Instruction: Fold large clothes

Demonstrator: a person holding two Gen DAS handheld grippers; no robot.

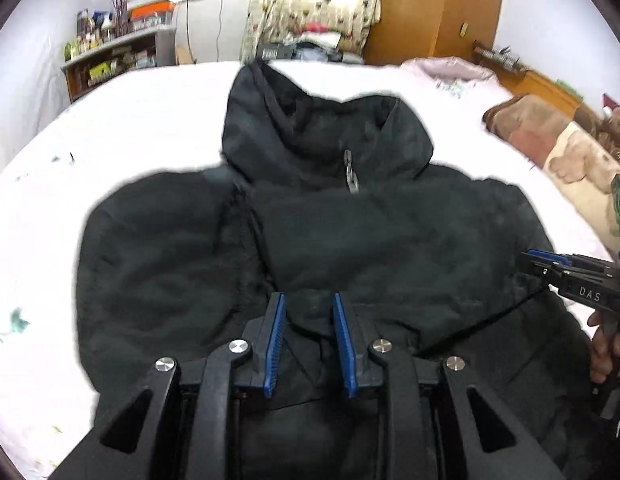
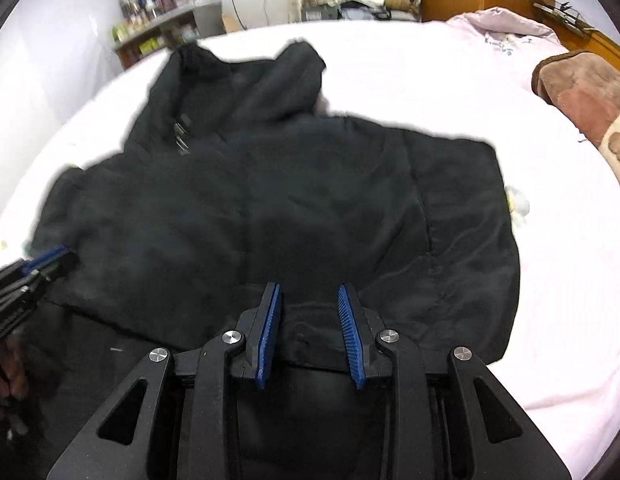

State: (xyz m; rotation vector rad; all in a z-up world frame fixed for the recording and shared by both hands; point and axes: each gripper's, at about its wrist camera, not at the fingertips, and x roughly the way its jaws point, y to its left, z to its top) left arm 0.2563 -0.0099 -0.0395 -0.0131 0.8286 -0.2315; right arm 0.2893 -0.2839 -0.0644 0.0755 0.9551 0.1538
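A large black hooded jacket (image 1: 310, 216) lies spread on a white bed, hood pointing away, zipper pull (image 1: 351, 172) at the collar. It also shows in the right wrist view (image 2: 278, 200). My left gripper (image 1: 309, 300) is open, its blue pads just above a fold of the jacket's lower part, holding nothing. My right gripper (image 2: 310, 290) is open too, over a fold near the jacket's lower right. Each gripper shows in the other's view: the right gripper (image 1: 527, 258) at the jacket's right edge, the left gripper (image 2: 60, 254) at its left edge.
The white bed sheet (image 2: 429, 80) surrounds the jacket. A brown patterned blanket (image 1: 557, 140) and a pink quilt (image 2: 505, 28) lie at the far right. A cluttered shelf (image 1: 110, 52) and a wooden wardrobe (image 1: 433, 8) stand beyond the bed.
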